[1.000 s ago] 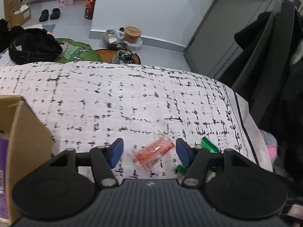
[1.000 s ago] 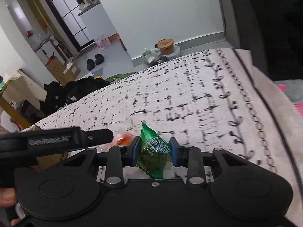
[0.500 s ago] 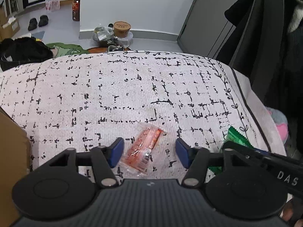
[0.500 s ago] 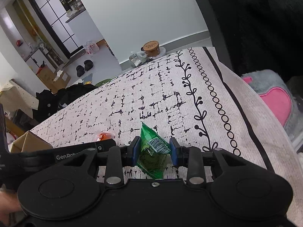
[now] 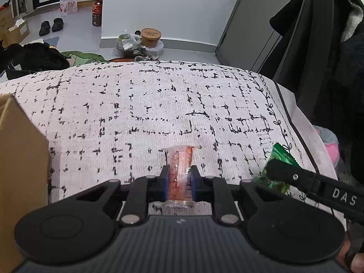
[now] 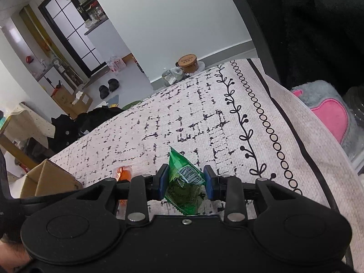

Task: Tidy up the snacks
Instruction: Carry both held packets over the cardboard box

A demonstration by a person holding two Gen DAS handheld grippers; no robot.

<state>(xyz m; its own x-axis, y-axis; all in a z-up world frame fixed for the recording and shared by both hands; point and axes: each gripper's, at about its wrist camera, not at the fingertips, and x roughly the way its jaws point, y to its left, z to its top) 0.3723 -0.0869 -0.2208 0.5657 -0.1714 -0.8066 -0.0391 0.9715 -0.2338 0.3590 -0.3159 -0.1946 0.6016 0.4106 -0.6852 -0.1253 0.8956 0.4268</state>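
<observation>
Two snacks: both gripped now, one per gripper.
Orange packet [image 5: 180, 173]: a second ago it lay loose on the patterned cloth [image 5: 141, 104] between spread pads; now it stands pinched upright, its top poking toward 12 o'clock.
Left gripper [image 5: 180, 183]: blue pads have closed in and clamp the packet on both sides.
Green packet [image 6: 184, 183]: clamped between the right gripper's [image 6: 184, 182] pads, same as before, barcode up; seen from the left view it sits at 3 o'clock.
What it means: the pick-up looks finished, so I'd judge the carry comes next.
Cardboard box [image 5: 21, 159]: at 9 o'clock of the orange packet, near, its open side hidden; likely the drop-off.
Risk: thin crinkly wrappers could slip.
</observation>
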